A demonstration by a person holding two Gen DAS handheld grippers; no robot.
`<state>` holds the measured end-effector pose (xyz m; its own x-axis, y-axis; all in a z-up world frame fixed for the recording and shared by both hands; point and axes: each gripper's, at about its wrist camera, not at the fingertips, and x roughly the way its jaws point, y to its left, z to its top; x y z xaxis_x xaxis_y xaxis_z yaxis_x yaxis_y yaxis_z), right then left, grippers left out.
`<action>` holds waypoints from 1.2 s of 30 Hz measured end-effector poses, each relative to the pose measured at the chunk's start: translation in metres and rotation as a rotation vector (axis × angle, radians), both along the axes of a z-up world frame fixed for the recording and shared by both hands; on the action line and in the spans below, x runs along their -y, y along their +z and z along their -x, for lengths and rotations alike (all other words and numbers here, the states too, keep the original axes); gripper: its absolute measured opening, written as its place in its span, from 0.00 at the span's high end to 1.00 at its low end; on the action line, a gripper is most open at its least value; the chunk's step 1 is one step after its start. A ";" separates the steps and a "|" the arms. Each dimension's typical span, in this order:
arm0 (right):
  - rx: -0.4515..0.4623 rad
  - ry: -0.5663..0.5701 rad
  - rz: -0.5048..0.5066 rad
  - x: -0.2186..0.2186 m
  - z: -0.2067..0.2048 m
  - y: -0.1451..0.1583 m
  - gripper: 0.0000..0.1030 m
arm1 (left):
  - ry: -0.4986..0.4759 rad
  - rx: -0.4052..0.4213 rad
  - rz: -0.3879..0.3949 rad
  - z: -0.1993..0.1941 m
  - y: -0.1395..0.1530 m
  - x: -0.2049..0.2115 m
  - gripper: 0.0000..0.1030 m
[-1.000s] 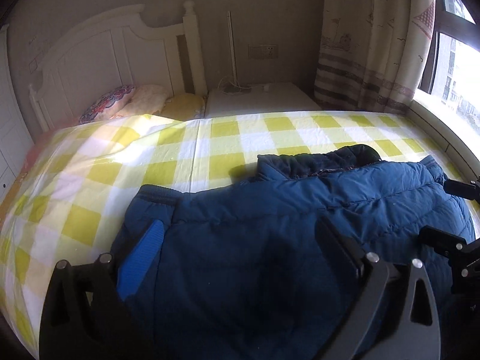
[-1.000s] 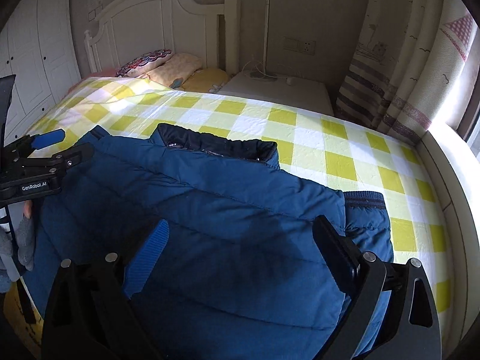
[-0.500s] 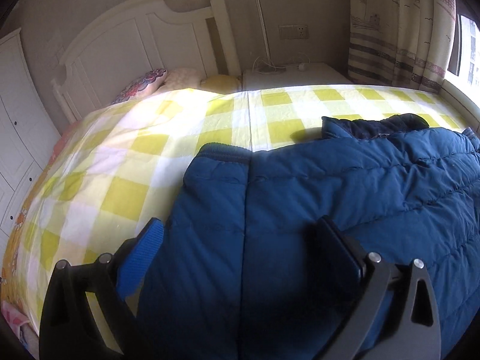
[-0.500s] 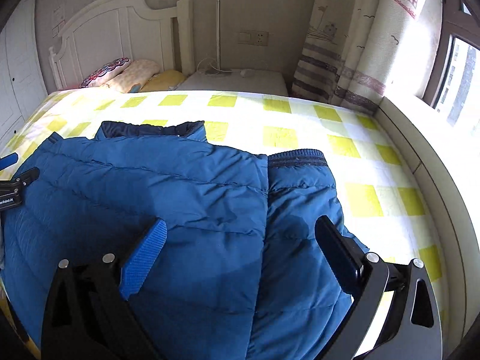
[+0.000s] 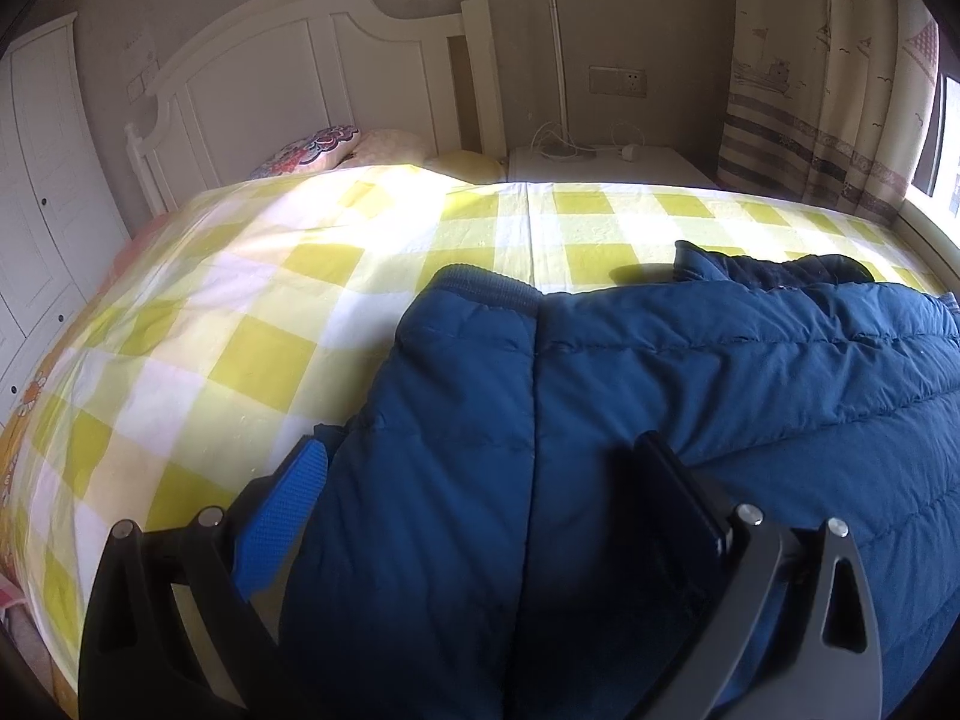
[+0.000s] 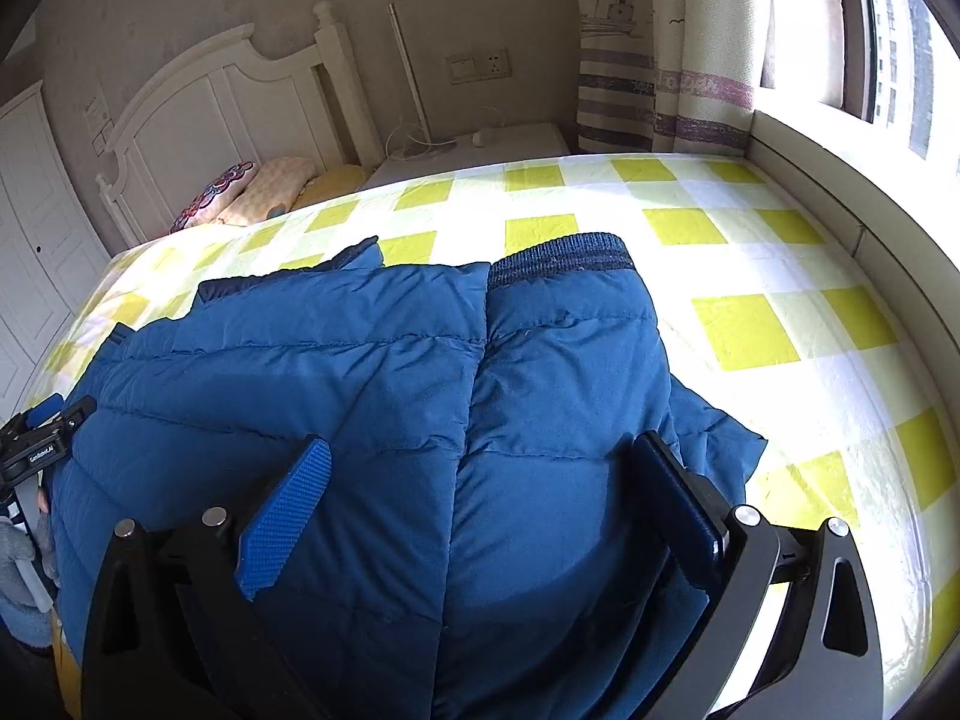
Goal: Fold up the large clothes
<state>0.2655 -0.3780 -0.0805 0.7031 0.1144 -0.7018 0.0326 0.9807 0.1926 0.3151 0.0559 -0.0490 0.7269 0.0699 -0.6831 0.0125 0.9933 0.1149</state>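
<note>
A large blue puffer jacket (image 5: 690, 396) lies flat on the bed, both sleeves folded in along its sides, ribbed cuffs toward the headboard. It also fills the right wrist view (image 6: 372, 396). My left gripper (image 5: 480, 468) is open, its jaws wide apart over the jacket's left sleeve near the hem. My right gripper (image 6: 480, 468) is open over the right sleeve near the hem. The left gripper also shows at the left edge of the right wrist view (image 6: 42, 432). The dark collar (image 5: 774, 267) sticks up at the far edge.
The bed has a yellow and white checked sheet (image 5: 288, 324). Pillows (image 5: 336, 147) lie by the white headboard (image 5: 300, 78). A white nightstand (image 5: 600, 165) stands beside it. Curtains (image 6: 672, 42) and a window ledge (image 6: 840, 204) run along the right.
Both grippers swung outward, the left toward the jacket's left sleeve and the right toward the right sleeve. The jacket has not moved. Both grippers stay open.
</note>
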 end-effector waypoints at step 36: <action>0.068 0.082 0.084 -0.021 0.086 -0.004 0.05 | -0.022 -0.060 0.305 0.053 -0.024 -0.053 0.02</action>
<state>0.1797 -0.3565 -0.0848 0.7399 0.1161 -0.6626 -0.0582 0.9924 0.1089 0.2624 0.1092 -0.0730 0.6839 -0.1597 -0.7119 0.0318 0.9813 -0.1896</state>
